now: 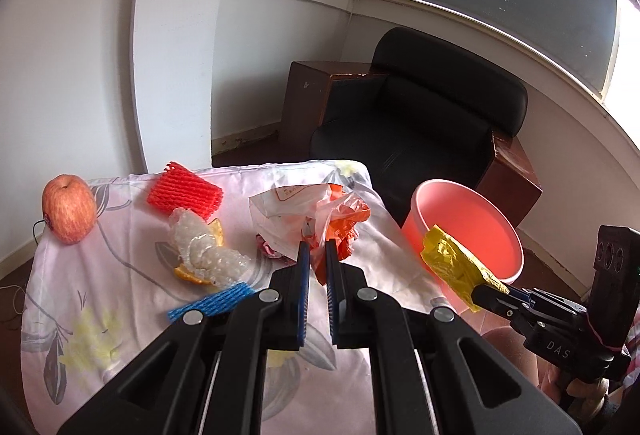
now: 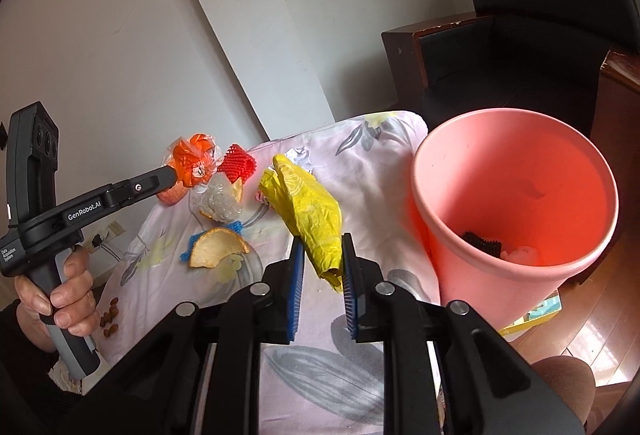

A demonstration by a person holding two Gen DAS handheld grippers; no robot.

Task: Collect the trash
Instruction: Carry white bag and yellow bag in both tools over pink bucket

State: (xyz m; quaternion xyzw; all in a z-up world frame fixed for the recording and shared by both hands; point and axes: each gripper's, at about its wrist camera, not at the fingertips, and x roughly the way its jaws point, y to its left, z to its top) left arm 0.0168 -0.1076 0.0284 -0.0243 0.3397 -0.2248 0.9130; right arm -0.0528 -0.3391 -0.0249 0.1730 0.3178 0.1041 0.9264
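Yellow wrapper (image 2: 310,213) pinched in right gripper (image 2: 322,267), held above table's right edge, just beside pink bin (image 2: 516,275). Orange-and-clear plastic bag (image 1: 320,223) clamped in left gripper (image 1: 316,255), lifted over cloth-covered table (image 1: 120,315). Lying on cloth: red foam net (image 1: 186,191), blue foam net (image 1: 212,301), peel with bubble wrap (image 1: 202,255). Apple (image 1: 69,209) at far left corner.

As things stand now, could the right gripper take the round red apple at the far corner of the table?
Probably not. The right gripper is shut on a crumpled yellow wrapper, and the apple lies at the table's far-left corner, beyond other litter.
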